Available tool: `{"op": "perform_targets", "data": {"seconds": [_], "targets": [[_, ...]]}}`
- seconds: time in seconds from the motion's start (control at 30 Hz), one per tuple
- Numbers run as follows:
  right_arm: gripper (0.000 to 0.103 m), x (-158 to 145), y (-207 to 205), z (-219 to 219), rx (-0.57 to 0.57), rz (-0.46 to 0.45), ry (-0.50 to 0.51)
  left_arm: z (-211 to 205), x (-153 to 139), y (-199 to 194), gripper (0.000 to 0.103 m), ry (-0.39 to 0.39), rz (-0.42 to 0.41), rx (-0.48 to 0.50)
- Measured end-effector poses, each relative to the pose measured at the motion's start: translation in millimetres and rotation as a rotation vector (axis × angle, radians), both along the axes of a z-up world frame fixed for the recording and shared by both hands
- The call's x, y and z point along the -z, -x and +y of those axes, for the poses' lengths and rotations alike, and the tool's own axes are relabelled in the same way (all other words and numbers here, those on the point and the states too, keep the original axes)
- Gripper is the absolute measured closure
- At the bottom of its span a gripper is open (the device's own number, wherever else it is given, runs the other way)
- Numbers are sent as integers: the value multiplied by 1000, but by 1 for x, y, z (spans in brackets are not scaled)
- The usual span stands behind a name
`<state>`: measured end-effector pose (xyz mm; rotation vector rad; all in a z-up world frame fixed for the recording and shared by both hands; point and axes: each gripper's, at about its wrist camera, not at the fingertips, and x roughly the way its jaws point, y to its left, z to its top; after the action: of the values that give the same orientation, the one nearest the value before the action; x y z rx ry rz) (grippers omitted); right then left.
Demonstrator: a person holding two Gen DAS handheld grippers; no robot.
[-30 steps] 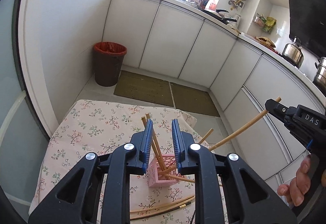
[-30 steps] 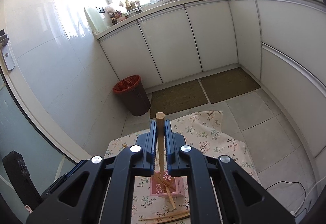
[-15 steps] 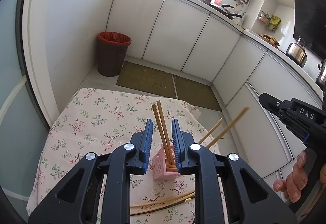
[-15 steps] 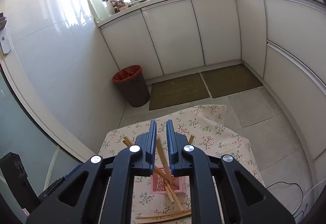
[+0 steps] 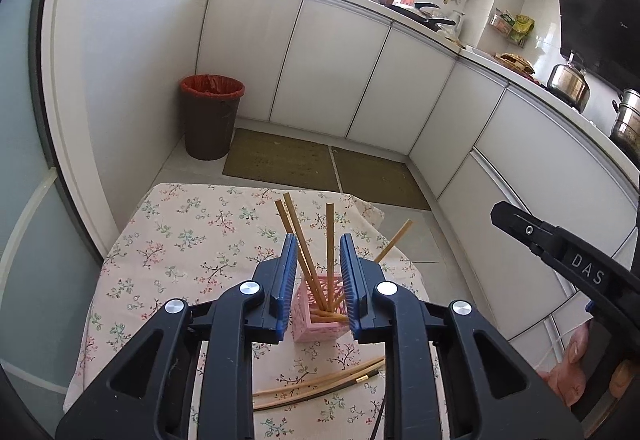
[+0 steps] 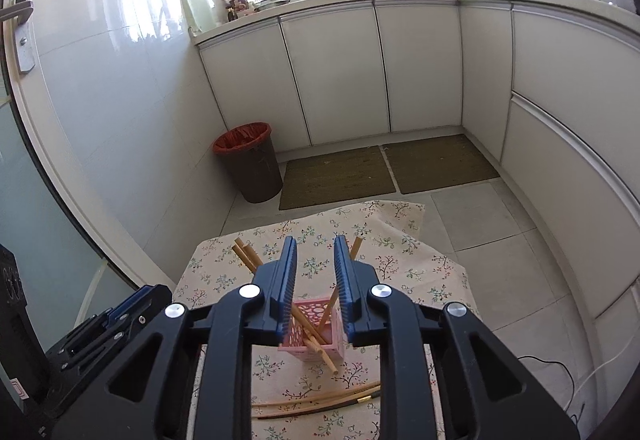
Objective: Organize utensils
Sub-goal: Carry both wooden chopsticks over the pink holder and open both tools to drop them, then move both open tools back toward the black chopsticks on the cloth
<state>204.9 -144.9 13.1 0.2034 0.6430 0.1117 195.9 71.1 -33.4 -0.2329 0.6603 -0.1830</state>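
A pink lattice holder (image 5: 318,322) stands on the floral-cloth table (image 5: 192,240) with several wooden chopsticks (image 5: 306,256) upright or leaning in it. It also shows in the right wrist view (image 6: 314,332). More chopsticks (image 5: 320,386) lie flat on the cloth in front of it, also seen in the right wrist view (image 6: 320,402). My left gripper (image 5: 318,282) is open and empty above the holder. My right gripper (image 6: 314,288) is open and empty above the holder; its body shows at the right of the left wrist view (image 5: 560,260).
A red-lined trash bin (image 5: 210,115) stands on the floor by the wall. White kitchen cabinets (image 5: 332,67) curve around the back and right. Two floor mats (image 5: 324,163) lie beyond the table's far edge. A cable (image 6: 560,372) lies on the floor at right.
My right gripper opened and let go of the chopstick, which now stands in the pink holder. Both grippers rose and drew back a little from the holder.
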Motion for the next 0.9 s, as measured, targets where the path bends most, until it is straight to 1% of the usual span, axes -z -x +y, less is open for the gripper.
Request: {"op": "perform_targets", "data": {"seconds": [0.07, 0.13, 0.17, 0.2, 0.23, 0.27, 0.43, 0.47, 0.53, 0.57, 0.73, 0.77, 0.83, 0.9], "targets": [[74, 2, 10, -2, 9, -5, 11, -5, 0, 7, 76, -14, -2, 6], [67, 4, 20, -6, 20, -3, 15, -9, 0, 14, 69, -25, -1, 7], [64, 7, 24, -9, 26, 2, 14, -11, 0, 18, 62, -29, -2, 6], [56, 9, 29, -13, 38, 4, 14, -12, 0, 22, 55, -28, -6, 3], [49, 12, 34, -15, 54, 4, 16, -13, 0, 26, 51, -30, -10, -1], [47, 15, 40, -20, 74, 4, 22, -15, 0, 30, 48, -35, -16, -4], [31, 30, 61, -37, 142, 22, 48, -23, 1, 49, 44, -67, -20, 3], [30, 32, 65, -39, 151, 25, 49, -25, 2, 52, 42, -73, -17, 9], [23, 37, 73, -44, 170, 32, 43, -29, 3, 58, 40, -84, -14, 11], [22, 39, 77, -48, 181, 33, 40, -31, 5, 61, 38, -88, -12, 13], [10, 46, 100, -56, 222, 25, 46, -40, 8, 75, 34, -108, -10, 28], [9, 48, 104, -57, 224, 28, 45, -42, 8, 77, 32, -113, -10, 32], [7, 53, 109, -59, 222, 45, 39, -47, 11, 80, 27, -123, -5, 41], [7, 64, 118, -65, 217, 73, 12, -53, 16, 82, 20, -141, 7, 54]]}}
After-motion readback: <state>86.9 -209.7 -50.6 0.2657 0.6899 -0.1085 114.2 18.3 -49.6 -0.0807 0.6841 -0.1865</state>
